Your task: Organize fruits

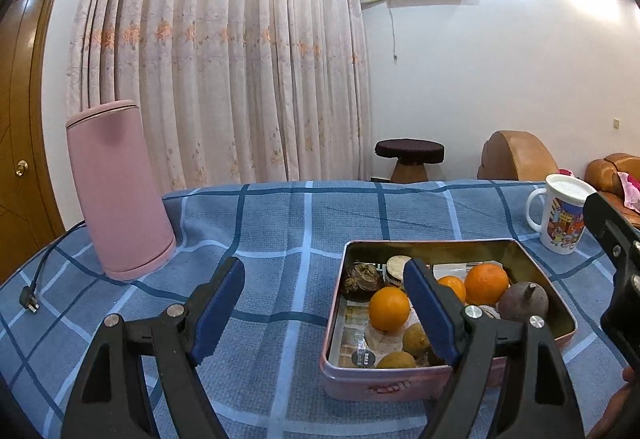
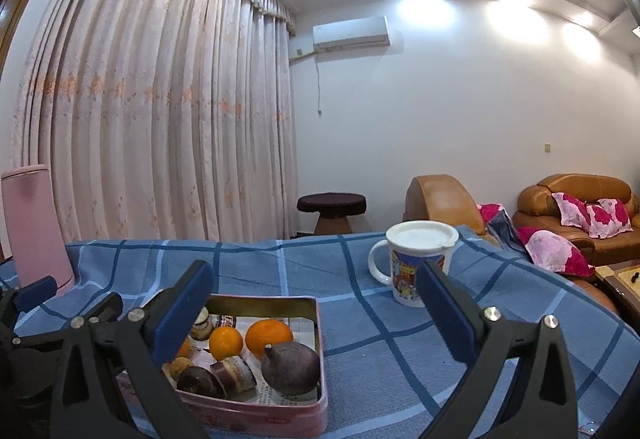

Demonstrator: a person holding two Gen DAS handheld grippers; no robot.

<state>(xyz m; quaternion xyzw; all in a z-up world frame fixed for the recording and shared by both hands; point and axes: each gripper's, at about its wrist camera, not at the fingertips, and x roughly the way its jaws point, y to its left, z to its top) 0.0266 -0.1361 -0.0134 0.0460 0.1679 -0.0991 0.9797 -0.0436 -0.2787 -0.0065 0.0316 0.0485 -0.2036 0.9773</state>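
Hovering above the tablecloth (image 1: 280, 223), both claws wide and empty; left gripper (image 1: 324, 315) has the pink tin (image 1: 400, 385) at its 3 o'clock, right gripper (image 2: 316, 315) at its 7 o'clock; oranges (image 2: 268, 335) and purple fruit (image 2: 291, 367) already lie inside, likely gathered; mug (image 2: 416, 263) at 1 o'clock.
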